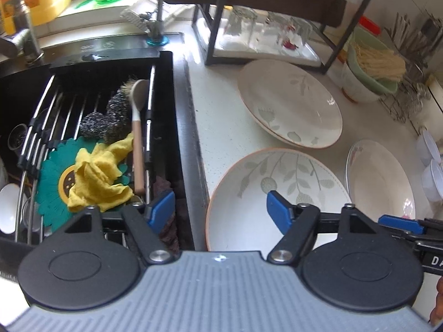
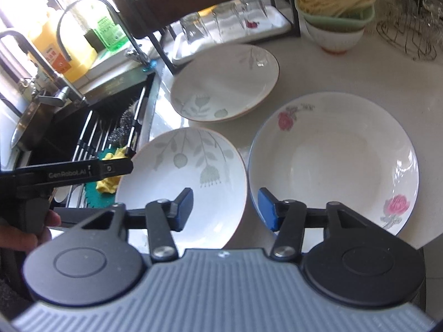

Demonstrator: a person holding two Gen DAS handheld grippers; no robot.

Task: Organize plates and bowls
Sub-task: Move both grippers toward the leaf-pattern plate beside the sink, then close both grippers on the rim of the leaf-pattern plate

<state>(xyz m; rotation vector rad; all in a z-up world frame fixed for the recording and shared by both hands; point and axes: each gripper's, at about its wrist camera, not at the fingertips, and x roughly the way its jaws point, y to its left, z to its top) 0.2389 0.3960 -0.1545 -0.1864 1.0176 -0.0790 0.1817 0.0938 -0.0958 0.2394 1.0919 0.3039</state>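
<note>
Three plates lie on the white counter. A near leaf-patterned plate (image 1: 277, 193) (image 2: 188, 182) sits by the sink edge. A far leaf-patterned plate (image 1: 290, 102) (image 2: 224, 83) lies behind it. A rose-patterned plate (image 1: 379, 179) (image 2: 335, 163) lies to the right. My left gripper (image 1: 220, 210) is open above the near leaf plate's left rim. It also shows in the right wrist view (image 2: 116, 168). My right gripper (image 2: 224, 207) is open above the gap between the near leaf plate and the rose plate. Its blue tip shows in the left wrist view (image 1: 401, 222).
A black sink (image 1: 97, 144) with a rack, scouring pads, brush and yellow cloth (image 1: 102, 171) lies left. A dark-framed rack with upturned glasses (image 1: 265, 30) stands behind the plates. Stacked bowls holding noodles (image 1: 371, 69) (image 2: 335, 8) and a wire basket (image 2: 409, 33) stand at the back right.
</note>
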